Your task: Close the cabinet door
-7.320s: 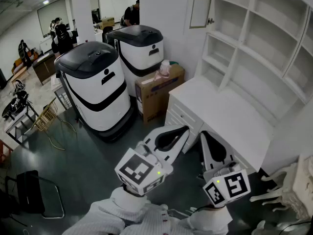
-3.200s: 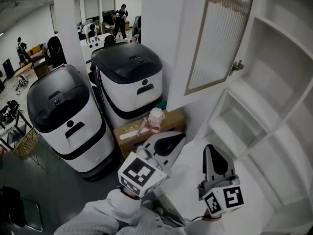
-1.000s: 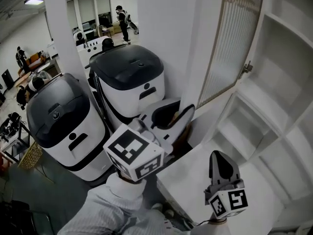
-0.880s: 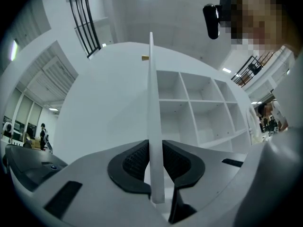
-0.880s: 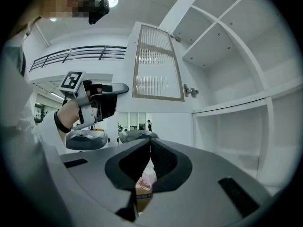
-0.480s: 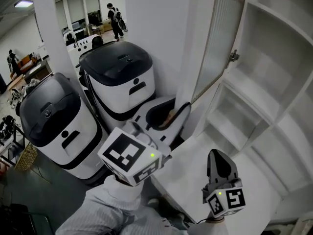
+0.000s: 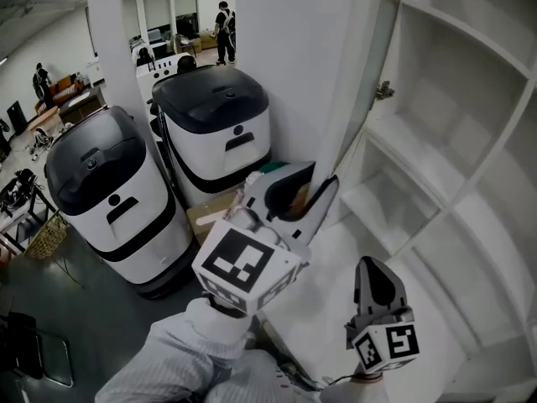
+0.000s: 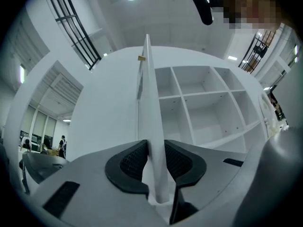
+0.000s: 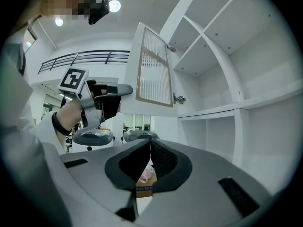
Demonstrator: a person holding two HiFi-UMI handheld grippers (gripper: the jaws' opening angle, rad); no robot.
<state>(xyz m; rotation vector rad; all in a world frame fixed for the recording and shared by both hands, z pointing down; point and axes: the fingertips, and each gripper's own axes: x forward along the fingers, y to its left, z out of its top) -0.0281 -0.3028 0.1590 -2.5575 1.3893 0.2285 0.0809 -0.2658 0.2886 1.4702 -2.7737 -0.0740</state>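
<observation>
The white cabinet door (image 7: 369, 65) with a ribbed pane stands ajar, seen almost edge-on against the open shelves (image 7: 436, 141). My left gripper (image 7: 323, 175) straddles its lower corner. In the left gripper view the door's edge (image 8: 147, 103) runs up between the pads (image 8: 135, 157), which lie against both faces; the jaws of the left gripper (image 8: 155, 145) have just been opening slightly with the door still between them. My right gripper (image 7: 369, 263) hovers low over the white counter (image 7: 336, 284), its tips together and empty (image 9: 150, 143). The right gripper view shows the door (image 9: 154, 65) and the left gripper (image 9: 125, 90).
Two black-topped white machines (image 7: 109, 191) (image 7: 222, 124) stand left of the cabinet, with a cardboard box (image 7: 210, 212) by the counter. A metal catch (image 7: 384, 89) sits on the door's inner edge. People stand far back in the room (image 7: 225, 23).
The door has swung toward the shelves, from showing its pane to nearly edge-on. My left gripper moved with it. The right gripper stays low over the counter.
</observation>
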